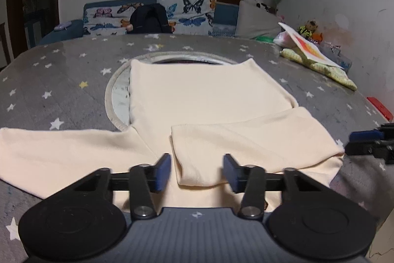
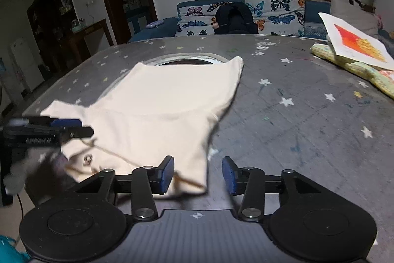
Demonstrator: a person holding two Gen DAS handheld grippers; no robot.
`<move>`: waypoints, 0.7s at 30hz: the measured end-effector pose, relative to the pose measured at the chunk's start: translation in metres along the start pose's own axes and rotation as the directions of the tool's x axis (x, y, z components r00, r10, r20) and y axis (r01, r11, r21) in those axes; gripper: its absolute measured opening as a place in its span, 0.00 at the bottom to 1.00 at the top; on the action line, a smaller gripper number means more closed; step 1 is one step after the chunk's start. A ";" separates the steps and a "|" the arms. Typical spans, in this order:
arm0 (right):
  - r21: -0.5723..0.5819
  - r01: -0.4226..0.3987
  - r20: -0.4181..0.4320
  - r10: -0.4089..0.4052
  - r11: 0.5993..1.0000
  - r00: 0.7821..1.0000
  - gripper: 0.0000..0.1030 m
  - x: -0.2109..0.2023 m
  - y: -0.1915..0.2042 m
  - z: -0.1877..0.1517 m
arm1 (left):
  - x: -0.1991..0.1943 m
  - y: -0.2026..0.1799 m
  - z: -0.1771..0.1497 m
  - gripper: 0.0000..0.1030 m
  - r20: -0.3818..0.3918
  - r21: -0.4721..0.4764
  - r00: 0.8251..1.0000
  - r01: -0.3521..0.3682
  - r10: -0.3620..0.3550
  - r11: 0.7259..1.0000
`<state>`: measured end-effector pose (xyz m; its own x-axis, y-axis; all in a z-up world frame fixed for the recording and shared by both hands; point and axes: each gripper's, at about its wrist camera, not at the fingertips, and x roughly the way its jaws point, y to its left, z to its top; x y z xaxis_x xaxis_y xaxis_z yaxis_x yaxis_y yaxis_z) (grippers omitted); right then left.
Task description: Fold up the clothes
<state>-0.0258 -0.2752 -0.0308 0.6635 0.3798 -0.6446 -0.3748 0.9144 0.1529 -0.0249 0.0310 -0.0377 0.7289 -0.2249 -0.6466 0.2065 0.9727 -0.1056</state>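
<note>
A cream T-shirt [image 1: 209, 93] lies flat on the grey star-print tablecloth [image 1: 61, 80], with one sleeve [image 1: 49, 152] spread out to the left. On the right, a part of the shirt is folded over [image 1: 251, 144] onto its body. My left gripper [image 1: 197, 173] is open just over the near edge of that fold, holding nothing. In the right wrist view the shirt [image 2: 160, 100] lies left of centre. My right gripper [image 2: 198, 175] is open, with the shirt's near corner [image 2: 194, 186] between its blue pads. Each gripper shows at the edge of the other's view: right gripper [image 1: 369, 144], left gripper [image 2: 49, 131].
A round opening [image 1: 118, 90] in the tablecloth shows under the shirt's far end. A yellow-green cloth [image 2: 364, 70] with a white card [image 2: 354, 41] on it lies at the table's far right. A red object [image 1: 379, 107] sits at the right edge. A butterfly-print sofa [image 2: 270, 14] and a black backpack [image 2: 234, 19] stand behind.
</note>
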 end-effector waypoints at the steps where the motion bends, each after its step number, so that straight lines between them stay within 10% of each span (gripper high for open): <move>1: -0.014 0.006 -0.002 -0.006 1.000 1.000 0.47 -0.002 0.000 -0.004 | 0.002 0.000 0.000 0.28 -0.004 0.001 1.000 -0.001 0.001 1.000; 7: -0.068 0.020 -0.007 -0.020 0.997 1.000 0.47 0.003 0.007 -0.014 | 0.004 -0.002 0.002 0.04 -0.008 0.007 1.000 -0.006 0.006 1.000; 21: -0.104 0.064 -0.006 -0.065 0.992 0.998 0.31 0.014 0.011 -0.021 | -0.019 0.011 0.029 0.02 0.092 -0.044 0.995 -0.029 0.033 0.999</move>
<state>-0.0342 -0.2629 -0.0536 0.6828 0.3187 -0.6574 -0.3969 0.9173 0.0324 -0.0177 0.0444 -0.0048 0.7923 -0.1968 -0.5775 0.1564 0.9804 -0.1196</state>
